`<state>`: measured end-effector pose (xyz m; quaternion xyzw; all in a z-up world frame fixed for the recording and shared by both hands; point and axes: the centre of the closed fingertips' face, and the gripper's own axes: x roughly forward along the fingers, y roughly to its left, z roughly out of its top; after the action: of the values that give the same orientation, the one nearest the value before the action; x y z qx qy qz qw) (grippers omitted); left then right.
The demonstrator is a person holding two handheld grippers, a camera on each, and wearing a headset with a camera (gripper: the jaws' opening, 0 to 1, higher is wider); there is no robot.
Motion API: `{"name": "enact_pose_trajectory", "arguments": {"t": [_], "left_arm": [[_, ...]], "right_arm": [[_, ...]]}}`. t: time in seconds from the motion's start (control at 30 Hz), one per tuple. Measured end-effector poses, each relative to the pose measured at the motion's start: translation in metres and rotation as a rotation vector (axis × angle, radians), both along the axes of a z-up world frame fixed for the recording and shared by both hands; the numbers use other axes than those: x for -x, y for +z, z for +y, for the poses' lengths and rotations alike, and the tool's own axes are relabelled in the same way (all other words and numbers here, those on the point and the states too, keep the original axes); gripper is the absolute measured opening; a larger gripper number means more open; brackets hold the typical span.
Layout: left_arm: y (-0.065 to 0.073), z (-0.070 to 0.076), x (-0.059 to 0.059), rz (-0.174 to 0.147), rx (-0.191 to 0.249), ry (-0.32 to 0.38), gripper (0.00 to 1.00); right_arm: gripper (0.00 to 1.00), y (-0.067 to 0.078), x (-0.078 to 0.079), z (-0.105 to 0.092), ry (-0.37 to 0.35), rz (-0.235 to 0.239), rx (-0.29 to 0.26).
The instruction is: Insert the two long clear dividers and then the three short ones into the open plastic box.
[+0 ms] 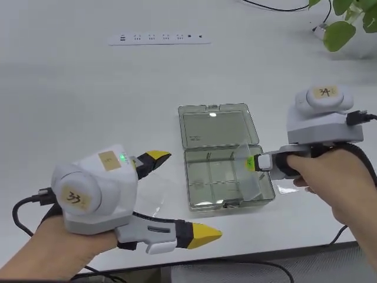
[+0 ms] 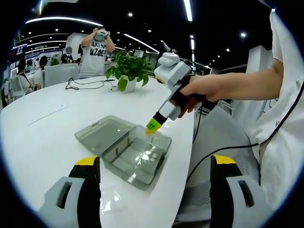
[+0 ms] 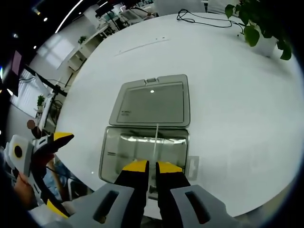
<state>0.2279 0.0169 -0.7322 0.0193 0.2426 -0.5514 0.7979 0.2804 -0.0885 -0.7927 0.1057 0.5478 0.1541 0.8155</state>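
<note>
— Far left first. Left gripper (image 1: 182, 194): spread or closed?
— Spread wide. Grey plastic body, black jaws with glossy yellow tips, well apart, pinching nothing. Hovers over the smooth white table (image 1: 88, 100), near its front edge.
— Next to the right?
— Open plastic box (image 1: 187, 177), smoky and see-through, rectangular with rounded corners. Lies flat near mid-table, lid (image 1: 215, 127) folded back flat on the far side, faint lines crossing the base.
— And inside?
— Clear divider (image 1: 248, 177), a thin transparent sheet with one slanted edge. Stands on edge in the right part of the base, lower edge down inside, upper edge above the rim. Reads edge-on as a fine pale line in the right gripper view, running from the front wall toward the hinge.
— Right gripper (image 1: 254, 162)?
— Pressed almost together, pinching that divider by its upper edge. Tips side by side, only the sheet between them.
— Anything further right?
— Small flat clear piece (image 3: 192, 166) on the table, just beside the box's right wall. Behind, at the far right corner, a leafy green plant (image 1: 347, 20).
</note>
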Motion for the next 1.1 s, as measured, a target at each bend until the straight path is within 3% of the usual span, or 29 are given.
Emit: {"name": "enact_pose_trajectory", "arguments": {"t": [0.6, 0.87, 1.1], "left_arm": [[-0.001, -0.001, 0.000, -0.001, -0.009, -0.001, 0.99], [-0.001, 0.000, -0.001, -0.003, -0.014, 0.002, 0.99], [-0.001, 0.000, -0.002, -0.002, -0.019, 0.007, 0.99]], "right_arm": [[0.07, -0.002, 0.001, 0.006, 0.055, -0.019, 0.016], [0.09, -0.013, -0.005, 0.009, 0.116, -0.030, 0.012], [0.09, -0.017, 0.003, 0.014, 0.138, -0.024, -0.002]]}}
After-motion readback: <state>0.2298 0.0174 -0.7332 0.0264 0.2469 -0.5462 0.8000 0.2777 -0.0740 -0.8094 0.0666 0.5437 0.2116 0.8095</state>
